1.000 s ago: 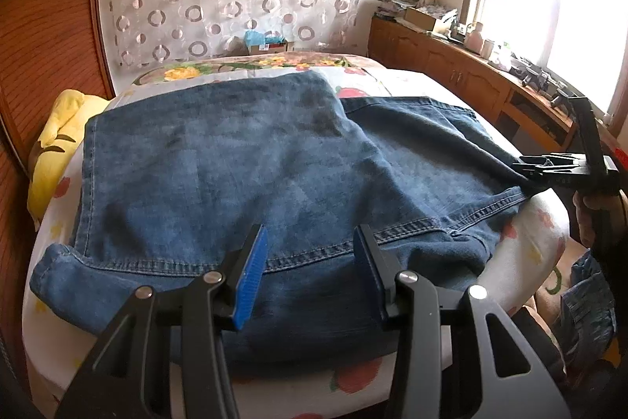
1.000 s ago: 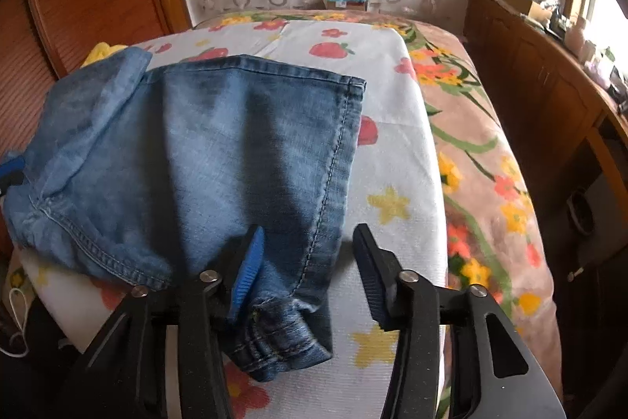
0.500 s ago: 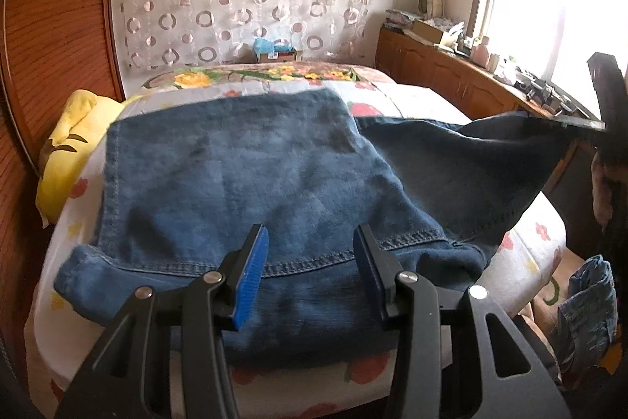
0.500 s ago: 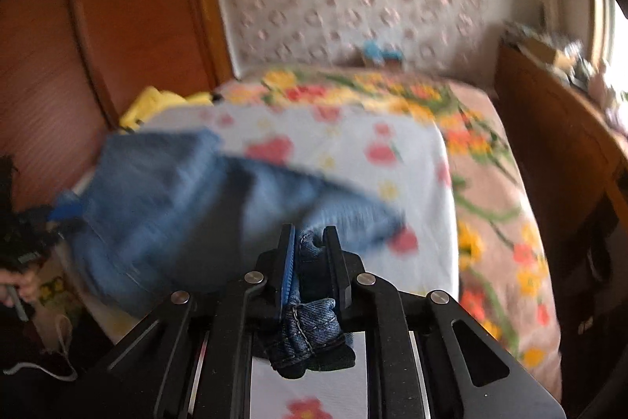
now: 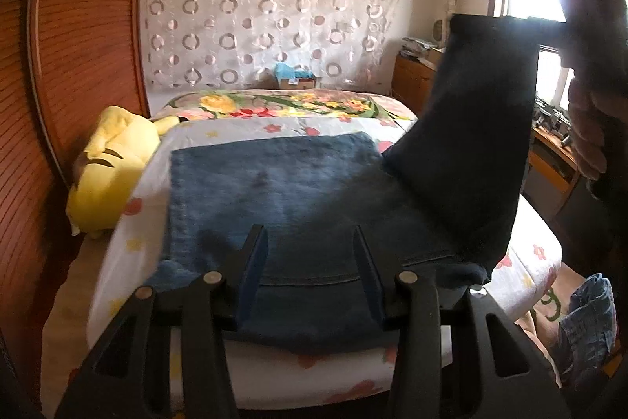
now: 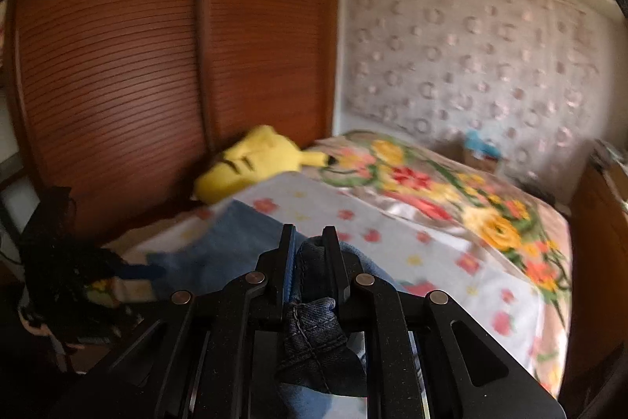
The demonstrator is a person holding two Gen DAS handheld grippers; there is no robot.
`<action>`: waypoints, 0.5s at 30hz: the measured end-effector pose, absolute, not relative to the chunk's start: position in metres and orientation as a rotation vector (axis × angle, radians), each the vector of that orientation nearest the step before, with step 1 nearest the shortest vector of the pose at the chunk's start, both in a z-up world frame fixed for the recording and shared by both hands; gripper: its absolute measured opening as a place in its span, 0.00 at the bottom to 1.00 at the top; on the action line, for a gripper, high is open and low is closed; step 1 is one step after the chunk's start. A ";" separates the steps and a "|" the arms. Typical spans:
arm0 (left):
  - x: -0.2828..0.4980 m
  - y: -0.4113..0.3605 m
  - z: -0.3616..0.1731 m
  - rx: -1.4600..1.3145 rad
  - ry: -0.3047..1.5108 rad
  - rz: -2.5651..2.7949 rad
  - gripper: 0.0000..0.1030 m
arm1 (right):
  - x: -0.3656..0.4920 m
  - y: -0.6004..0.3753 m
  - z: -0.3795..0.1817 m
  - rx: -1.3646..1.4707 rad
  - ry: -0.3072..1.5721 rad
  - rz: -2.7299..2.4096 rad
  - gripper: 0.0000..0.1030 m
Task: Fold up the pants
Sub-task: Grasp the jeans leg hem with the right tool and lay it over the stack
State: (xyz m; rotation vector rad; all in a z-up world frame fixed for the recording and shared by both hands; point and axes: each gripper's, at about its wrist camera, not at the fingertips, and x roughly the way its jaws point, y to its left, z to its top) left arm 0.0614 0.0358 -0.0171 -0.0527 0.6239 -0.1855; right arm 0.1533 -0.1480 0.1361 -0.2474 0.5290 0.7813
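Blue denim pants (image 5: pixel 274 183) lie on the flowered bed sheet (image 5: pixel 129 234). My left gripper (image 5: pixel 310 254) is open, hovering just above the pants' near waistband edge. My right gripper (image 6: pixel 308 254) is shut on a bunched denim hem (image 6: pixel 310 324). In the left wrist view the right gripper (image 5: pixel 588 38) holds one pant leg (image 5: pixel 471 144) raised high at the right, hanging dark against the window. In the right wrist view the left gripper (image 6: pixel 70 262) shows dark at the left edge.
A yellow plush toy (image 5: pixel 110 167) lies at the bed's left edge by the wooden wardrobe doors (image 6: pixel 117 65). A flowered quilt (image 5: pixel 282 103) covers the far end. Wooden cabinets (image 5: pixel 549 160) stand under the window at right. More denim (image 5: pixel 585 324) lies low right.
My right gripper closed on the pant-leg hem and lifted it high off the bed. My left gripper stayed open and drew back and upward.
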 end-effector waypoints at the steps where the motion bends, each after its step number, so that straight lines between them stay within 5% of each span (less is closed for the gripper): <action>1: 0.059 0.040 -0.016 -0.055 0.621 -0.180 0.43 | 0.153 -0.135 0.133 -0.254 0.535 0.804 0.11; 4: 0.056 0.050 -0.017 -0.065 0.621 -0.166 0.43 | 0.161 -0.109 0.120 -0.251 0.567 0.835 0.14; 7: 0.059 0.054 -0.021 -0.071 0.629 -0.155 0.43 | 0.166 -0.103 0.107 -0.261 0.587 0.810 0.44; 15: 0.064 0.049 -0.031 -0.076 0.650 -0.173 0.43 | 0.170 -0.137 0.092 -0.247 0.623 0.744 0.45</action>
